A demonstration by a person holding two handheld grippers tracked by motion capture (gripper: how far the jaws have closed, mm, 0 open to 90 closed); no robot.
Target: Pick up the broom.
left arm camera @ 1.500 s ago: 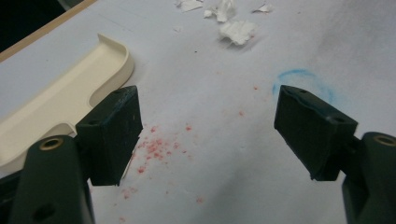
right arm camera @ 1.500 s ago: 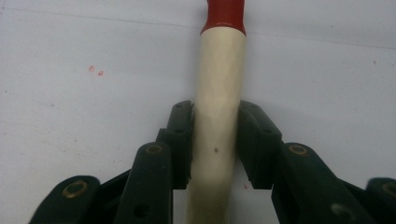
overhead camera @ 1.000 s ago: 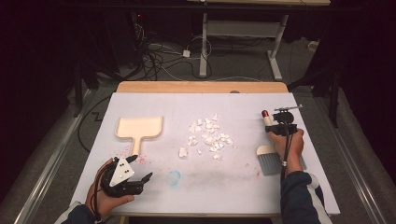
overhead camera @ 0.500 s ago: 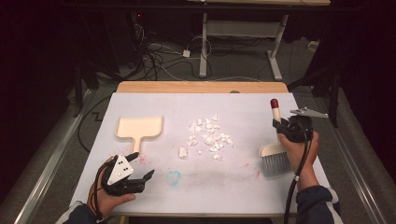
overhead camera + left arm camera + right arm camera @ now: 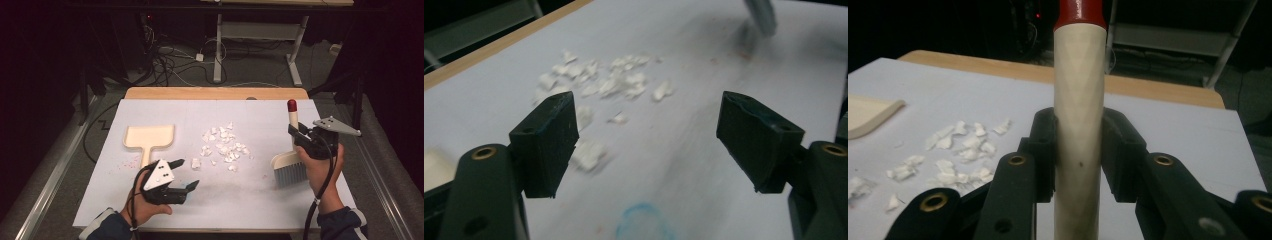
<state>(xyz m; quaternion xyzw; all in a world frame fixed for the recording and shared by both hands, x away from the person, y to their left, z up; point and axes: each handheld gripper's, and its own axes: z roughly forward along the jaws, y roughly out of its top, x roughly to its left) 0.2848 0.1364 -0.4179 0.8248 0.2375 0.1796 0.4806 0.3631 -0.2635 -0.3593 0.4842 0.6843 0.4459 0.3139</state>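
In the high view the dustpan (image 5: 150, 137) lies at about nine o'clock on the white table (image 5: 260, 200), its tray toward the far edge and its handle running back toward the person, so its long axis goes near to far. Just beside the handle's near end, at seven o'clock, the left gripper (image 5: 182, 175) hovers with its jaws standing wide apart and nothing between them; they have just been closing a little. At the table's middle lies the scatter of paper scraps (image 5: 222, 147).

At three o'clock the right gripper (image 5: 299, 136) is clamped on the handle of the brush (image 5: 290, 167). The brush stands nearly upright, its long axis running from the grey bristles low by the table surface to the red tip pointing up and away toward the far edge.

The left gripper view looks between the open jaws at the paper scraps (image 5: 609, 85) and shows a faint blue ring (image 5: 644, 222) drawn on the table, with the brush's bristles (image 5: 761, 15) blurred at the top edge. The right gripper view shows the jaws pressing both sides of the pale brush handle (image 5: 1079, 125), the red cap above, the scraps at left and a corner of the dustpan (image 5: 870, 115) at nine o'clock.
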